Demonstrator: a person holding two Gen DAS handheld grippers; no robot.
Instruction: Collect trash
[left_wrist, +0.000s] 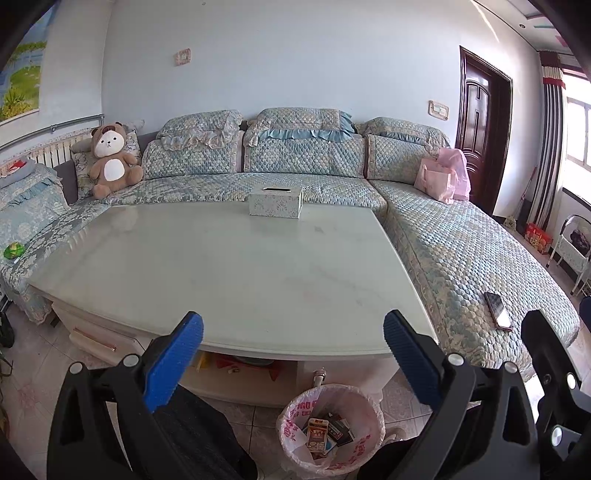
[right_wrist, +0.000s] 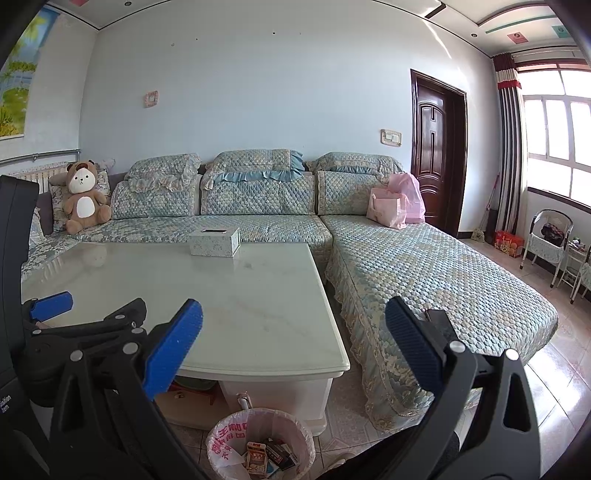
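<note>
Below, lined bin (left_wrist: 330, 428) holds small cartons (left_wrist: 318, 435); tissue box (left_wrist: 275, 201) on table (left_wrist: 221, 266).

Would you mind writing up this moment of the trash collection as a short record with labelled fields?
Left gripper: open, empty, held above the near table edge
Right gripper: open, empty
Trash bin: on the floor by the table's near side, lined with a pink printed bag, small cartons and packets inside
Table: glossy pale top, only a tissue box at its far edge
Sofa: teddy bear at left, pink bags at right, phone near the front edge
Visible trash left on the table: none seen
</note>
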